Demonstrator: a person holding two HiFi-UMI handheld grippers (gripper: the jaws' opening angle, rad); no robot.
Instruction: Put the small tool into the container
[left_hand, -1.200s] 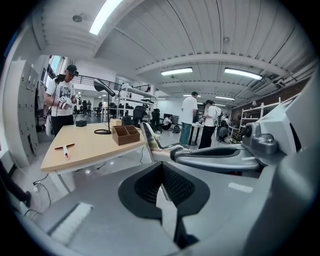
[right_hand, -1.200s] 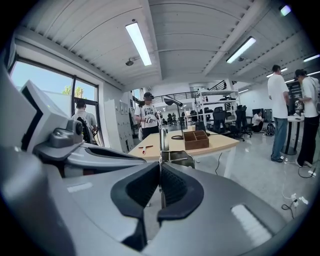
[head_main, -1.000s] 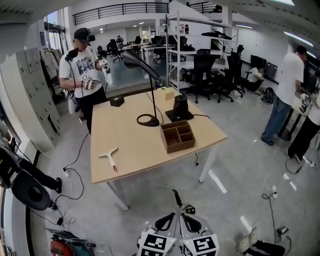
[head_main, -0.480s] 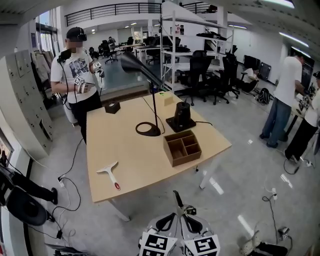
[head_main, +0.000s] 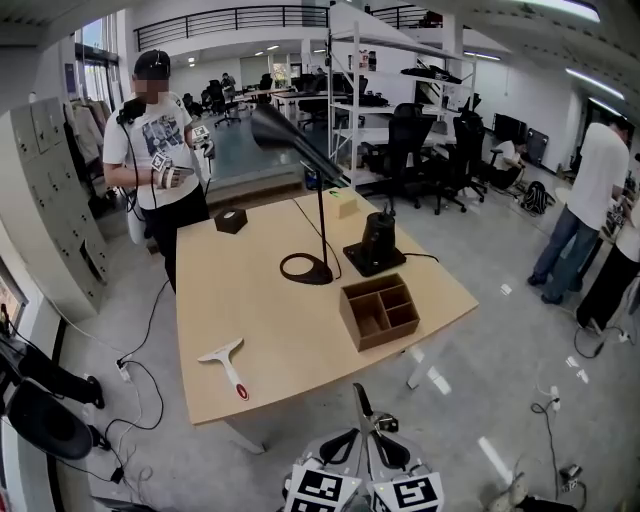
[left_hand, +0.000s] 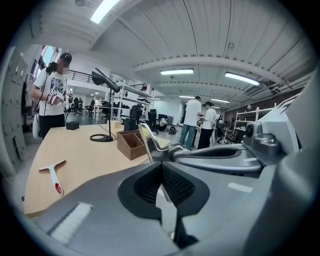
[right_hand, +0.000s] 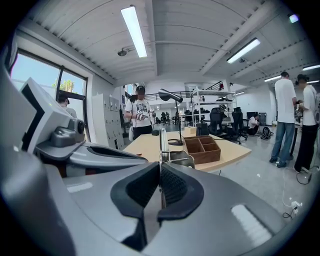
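Standing short of the desk (head_main: 280, 320), you hold left gripper (left_hand: 161, 171) and right gripper (right_hand: 160, 176) low, jaws pressed together on nothing, because the small tool (head_main: 228, 367) lies unreached lower-left of frame, well apart from the container (head_main: 392, 336).

**No legible writing in view**

No word or number can be read. The marker cubes (head_main: 322, 490) behind the left tongs (left_hand: 161, 182) and right tongs (right_hand: 160, 186) carry only black-and-white square patterns. Far ahead of the tongs, the print on a person's shirt (head_main: 160, 130) is too small to read.
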